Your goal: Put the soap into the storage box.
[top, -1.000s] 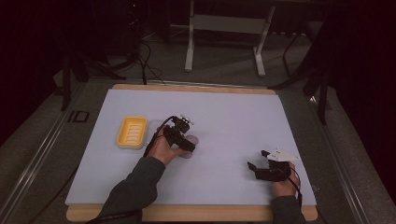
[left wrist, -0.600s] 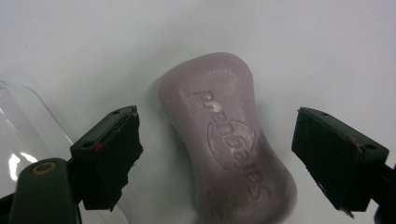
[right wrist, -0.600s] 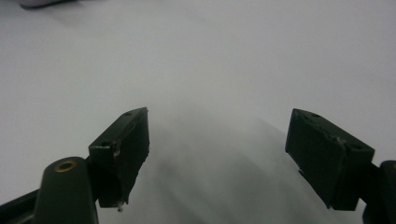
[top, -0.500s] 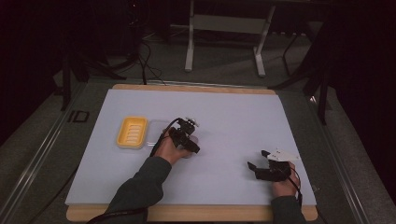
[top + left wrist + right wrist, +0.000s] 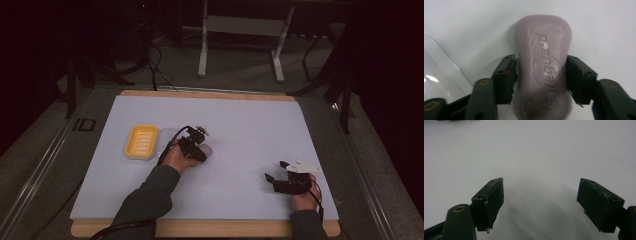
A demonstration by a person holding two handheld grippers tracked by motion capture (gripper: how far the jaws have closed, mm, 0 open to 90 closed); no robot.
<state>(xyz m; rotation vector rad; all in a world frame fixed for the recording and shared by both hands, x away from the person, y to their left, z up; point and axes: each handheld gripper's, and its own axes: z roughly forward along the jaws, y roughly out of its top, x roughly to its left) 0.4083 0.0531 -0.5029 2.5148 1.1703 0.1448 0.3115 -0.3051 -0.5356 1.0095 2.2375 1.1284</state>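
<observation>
Gripping lilac soap bar (image 5: 542, 72), left tongs (image 5: 541, 77) — right tongs (image 5: 541, 205) agape

The left gripper (image 5: 198, 145) sits mid-table at the end of a forearm reaching forward from the bottom edge, its jaws drawn in and pressing from both sides; the right gripper (image 5: 276, 173) rests low near the right front, jaws spread wide, pointing leftward.

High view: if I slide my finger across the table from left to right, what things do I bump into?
Yellow soap dish → left claw gripping the purple soap bar → right claw, open on the bare mat.
</observation>
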